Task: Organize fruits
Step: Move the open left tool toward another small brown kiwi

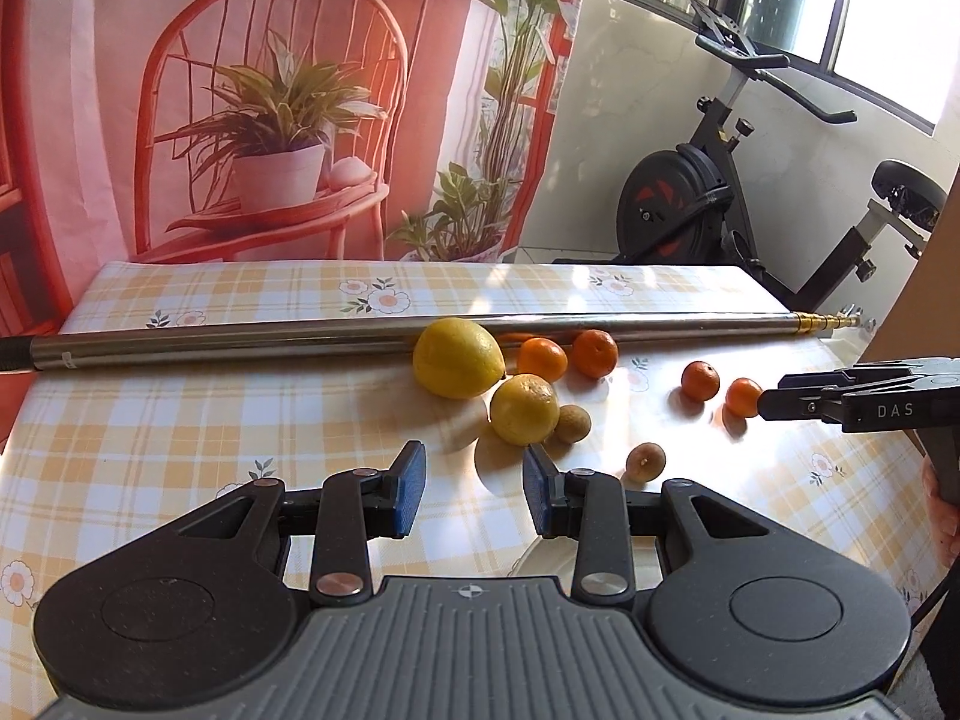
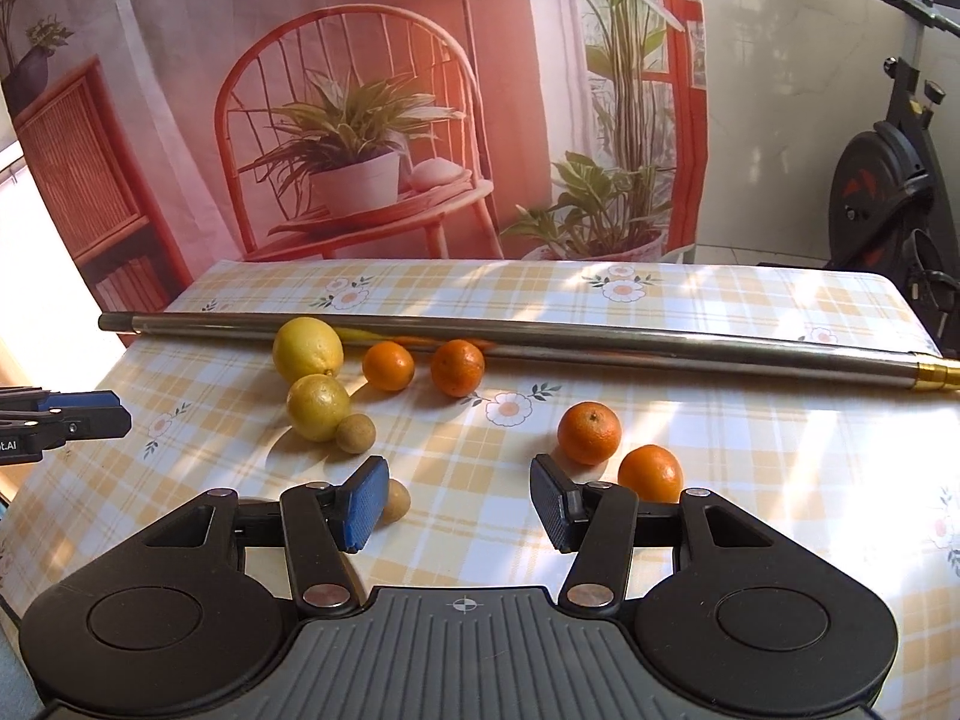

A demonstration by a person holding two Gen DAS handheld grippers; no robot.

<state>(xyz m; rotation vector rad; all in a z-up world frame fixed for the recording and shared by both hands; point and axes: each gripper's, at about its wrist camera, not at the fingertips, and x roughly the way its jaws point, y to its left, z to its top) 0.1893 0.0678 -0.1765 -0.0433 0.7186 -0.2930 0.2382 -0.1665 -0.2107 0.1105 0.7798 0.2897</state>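
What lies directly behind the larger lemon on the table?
A long metal pole lies across the tablecloth right behind the larger lemon. The lemon covers a short stretch of it, so whether they touch cannot be seen.

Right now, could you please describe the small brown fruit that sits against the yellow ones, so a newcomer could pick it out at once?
Start at the long metal pole lying across the checked tablecloth. Two yellow lemons sit just in front of it at the left end of the fruit; the smaller lemon is the nearer. The brown fruit touches its right side: far smaller, dull tan, unlike the oranges, and farther back than the other brown fruit.
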